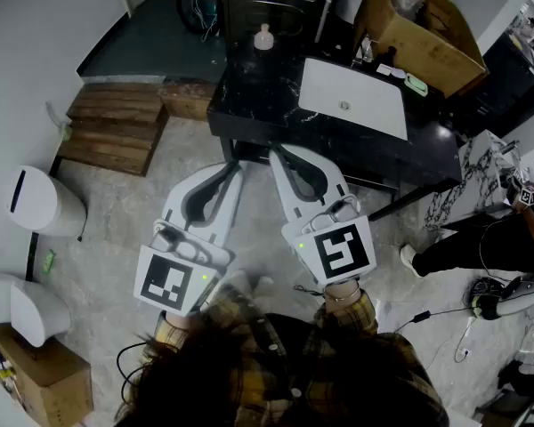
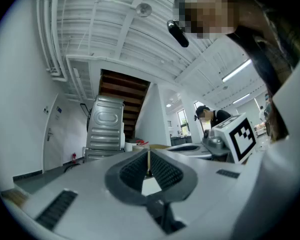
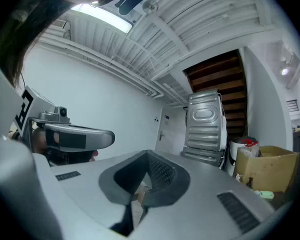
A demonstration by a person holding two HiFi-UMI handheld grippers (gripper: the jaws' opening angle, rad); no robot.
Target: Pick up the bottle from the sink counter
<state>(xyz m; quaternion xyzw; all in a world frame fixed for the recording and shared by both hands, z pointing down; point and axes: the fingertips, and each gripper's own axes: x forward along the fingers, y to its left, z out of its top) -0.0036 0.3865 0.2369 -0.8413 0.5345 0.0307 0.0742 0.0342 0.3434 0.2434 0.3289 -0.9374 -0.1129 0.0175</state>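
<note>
A small white bottle (image 1: 263, 37) stands upright at the back left corner of the black sink counter (image 1: 258, 105), left of the white sink basin (image 1: 351, 96). Both grippers are held side by side in front of the counter, short of its near edge, and point toward it. My left gripper (image 1: 235, 169) is shut with nothing in it, its pads meeting in the left gripper view (image 2: 148, 155). My right gripper (image 1: 277, 153) is also shut and empty (image 3: 148, 153). Both gripper views tilt up at the ceiling, and the bottle does not show in them.
An open cardboard box (image 1: 423, 29) sits at the counter's back right. Wooden steps (image 1: 116, 123) lie left of the counter, a white bin (image 1: 44, 203) further left. A person's legs (image 1: 472, 243) and cables are on the floor at right. A metal appliance (image 3: 205, 129) stands behind.
</note>
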